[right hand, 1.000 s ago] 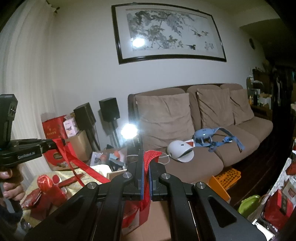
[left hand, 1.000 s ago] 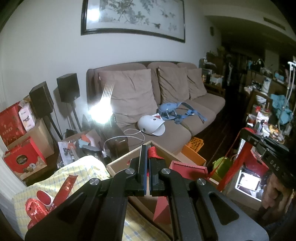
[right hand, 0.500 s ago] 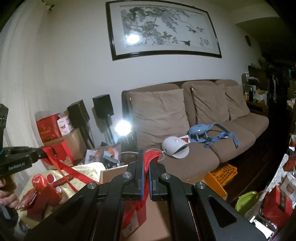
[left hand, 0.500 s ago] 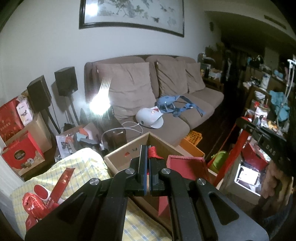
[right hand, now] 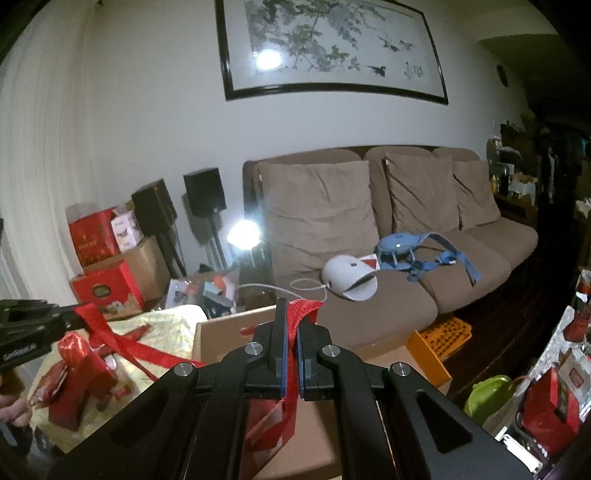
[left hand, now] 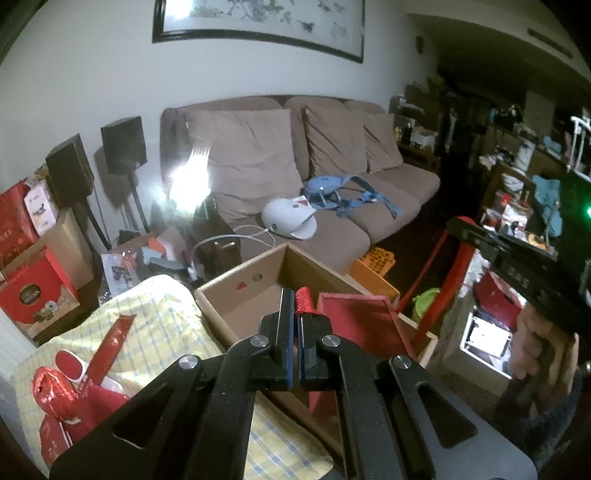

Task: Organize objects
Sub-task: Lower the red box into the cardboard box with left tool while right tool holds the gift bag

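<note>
Brown fabric fills the room beyond my left gripper [left hand: 296, 295]: a sofa [left hand: 332, 192] with three back cushions against a white wall, under one framed ink painting [left hand: 258, 22]. My left jaws are pressed together on a red woven handle [left hand: 305, 301] of the red bag [left hand: 354, 314], which hangs over an open cardboard box [left hand: 236, 291]. Beside the box lies a yellow checked cloth [left hand: 159, 317]. Two black speakers [left hand: 122, 146] stand left of the sofa (print on the red cartons is too small to read).

From the right wrist, my right gripper [right hand: 291, 314] pinches the bag's other red handle [right hand: 301, 308] above the same box [right hand: 221, 332]. The sofa [right hand: 406, 236] again shows three cushions, with one white helmet-like device [right hand: 349, 277] on its seat.
</note>
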### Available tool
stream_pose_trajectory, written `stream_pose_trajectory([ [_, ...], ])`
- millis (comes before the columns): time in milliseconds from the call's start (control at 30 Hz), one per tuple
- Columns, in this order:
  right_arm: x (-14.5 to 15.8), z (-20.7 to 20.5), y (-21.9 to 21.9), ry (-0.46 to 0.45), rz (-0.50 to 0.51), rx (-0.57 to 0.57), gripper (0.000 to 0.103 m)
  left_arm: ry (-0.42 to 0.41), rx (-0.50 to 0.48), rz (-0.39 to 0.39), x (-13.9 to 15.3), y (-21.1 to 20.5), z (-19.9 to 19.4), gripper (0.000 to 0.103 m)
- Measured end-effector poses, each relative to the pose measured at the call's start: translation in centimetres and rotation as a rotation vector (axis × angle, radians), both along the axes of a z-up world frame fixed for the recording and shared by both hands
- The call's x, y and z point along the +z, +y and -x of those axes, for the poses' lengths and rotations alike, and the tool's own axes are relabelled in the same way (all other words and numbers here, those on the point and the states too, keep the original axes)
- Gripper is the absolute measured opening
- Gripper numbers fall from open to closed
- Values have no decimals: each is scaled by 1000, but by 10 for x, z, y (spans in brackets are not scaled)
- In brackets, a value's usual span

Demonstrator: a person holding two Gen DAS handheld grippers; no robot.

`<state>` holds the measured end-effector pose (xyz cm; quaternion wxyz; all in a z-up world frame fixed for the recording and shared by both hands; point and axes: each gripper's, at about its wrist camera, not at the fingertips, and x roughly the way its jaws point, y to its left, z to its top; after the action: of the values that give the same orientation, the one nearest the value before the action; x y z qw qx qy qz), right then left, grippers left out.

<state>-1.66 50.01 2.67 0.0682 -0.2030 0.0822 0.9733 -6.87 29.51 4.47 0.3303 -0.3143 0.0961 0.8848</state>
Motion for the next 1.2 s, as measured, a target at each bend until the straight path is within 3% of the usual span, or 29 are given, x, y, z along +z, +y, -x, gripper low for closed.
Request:
stream_pose_trajectory([
  [367,-8,6,3,-9,5,-10,2,1,-32,-11,-1,0,-22,1],
  [833,-2,-7,5,67,-22,-52,2,5,-79,-17,4,14,-32,1],
  [1200,-4,-1,0,41,-25,-27,2,-13,-97,-5,0,14,-39,1],
])
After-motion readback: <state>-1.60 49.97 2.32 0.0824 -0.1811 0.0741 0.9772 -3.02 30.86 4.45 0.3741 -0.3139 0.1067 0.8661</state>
